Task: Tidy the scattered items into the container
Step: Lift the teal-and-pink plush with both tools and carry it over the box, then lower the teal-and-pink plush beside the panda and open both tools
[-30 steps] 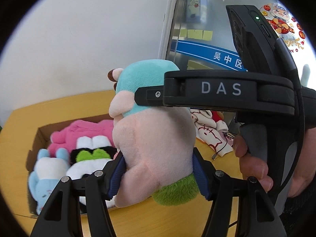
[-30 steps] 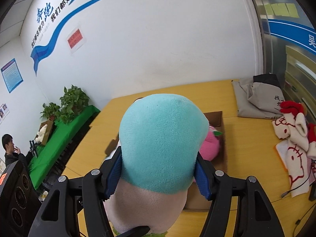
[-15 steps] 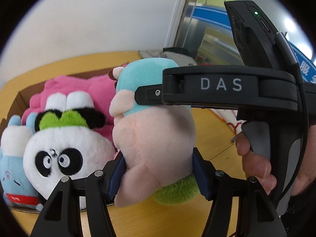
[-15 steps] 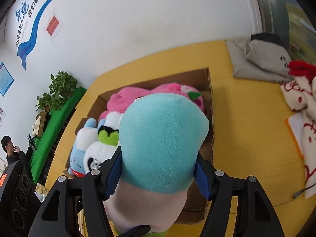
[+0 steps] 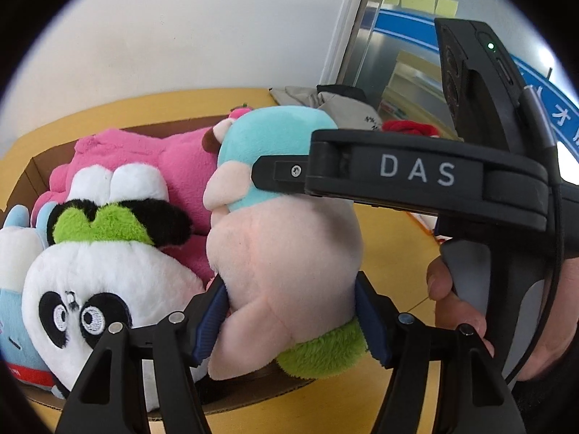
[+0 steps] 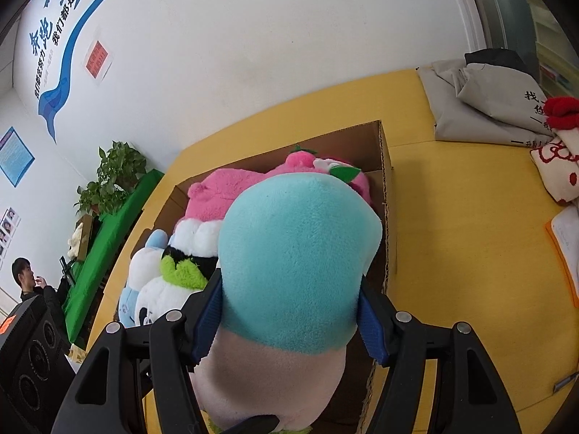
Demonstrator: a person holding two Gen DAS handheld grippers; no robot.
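A white wall [image 6: 275, 47] is filling the back, carrying a sweeping blue stripe [image 6: 77, 36] and a small red notice [image 6: 97, 58]. Potted plants [image 6: 115, 173] are sitting on a green-covered bench [image 6: 108, 249]. At right, a glass door [image 5: 394, 54] is showing yellow sticky notes [image 5: 419, 1]. Daylight is glaring in.

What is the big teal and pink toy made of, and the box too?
The toy looks like soft plush fabric: fuzzy, matte pile that dents under the pads. The box looks like plain brown corrugated cardboard: its cut edge shows wavy ridges.
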